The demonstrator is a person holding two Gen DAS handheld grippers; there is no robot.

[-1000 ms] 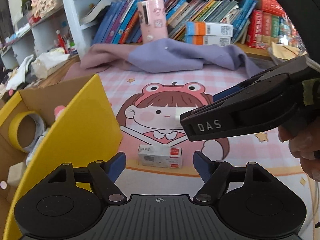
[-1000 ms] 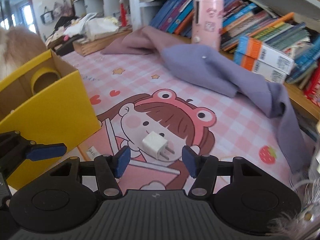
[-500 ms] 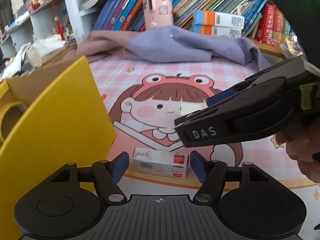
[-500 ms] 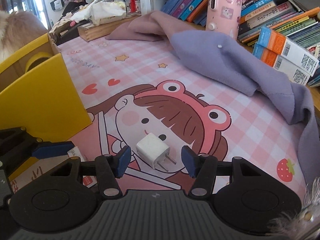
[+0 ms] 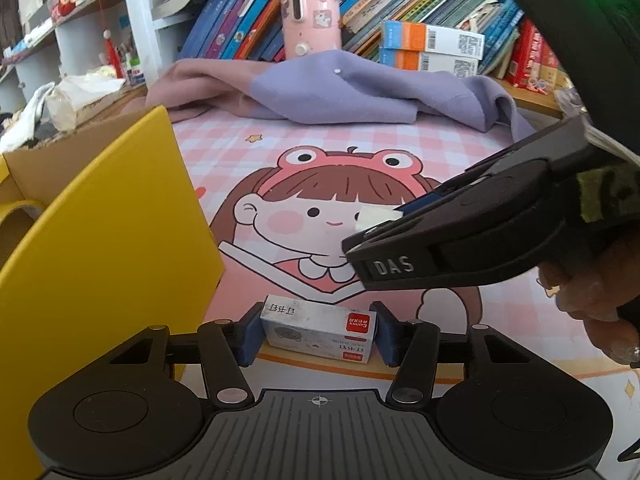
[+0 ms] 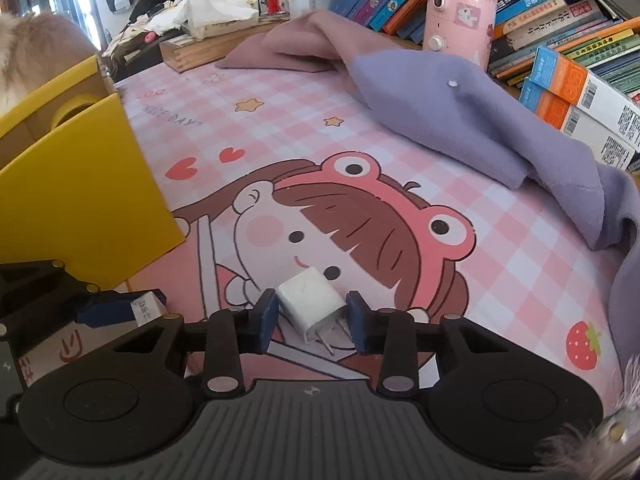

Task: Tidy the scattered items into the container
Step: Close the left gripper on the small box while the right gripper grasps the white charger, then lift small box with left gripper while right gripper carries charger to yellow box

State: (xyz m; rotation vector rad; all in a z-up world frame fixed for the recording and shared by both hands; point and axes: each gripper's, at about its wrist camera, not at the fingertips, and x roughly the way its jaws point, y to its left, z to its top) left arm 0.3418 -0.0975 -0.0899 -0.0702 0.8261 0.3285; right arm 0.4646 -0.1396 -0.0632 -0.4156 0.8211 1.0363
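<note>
A small white staple box (image 5: 318, 330) with a red label lies on the pink cartoon mat (image 5: 360, 152), just right of the yellow cardboard box (image 5: 100, 240). My left gripper (image 5: 318, 338) is closing, its blue pads touching both ends of the staple box. A white charger plug (image 6: 312, 306), prongs toward me, sits between the blue pads of my right gripper (image 6: 311, 318), which is closing and pressing on its sides. In the left wrist view the charger plug (image 5: 374, 218) peeks out past the right gripper's black side.
A yellow tape roll (image 6: 74, 104) lies inside the yellow box (image 6: 72, 192). A purple and mauve cloth (image 5: 340, 92) is heaped at the mat's far edge, before a pink cylinder (image 5: 310, 12), books and orange-and-blue cartons (image 5: 432, 50). A hand (image 5: 592, 300) holds the right gripper.
Both grippers sank a little toward the mat. The left jaws narrowed onto the staple box, and the right jaws closed in on the charger plug.
</note>
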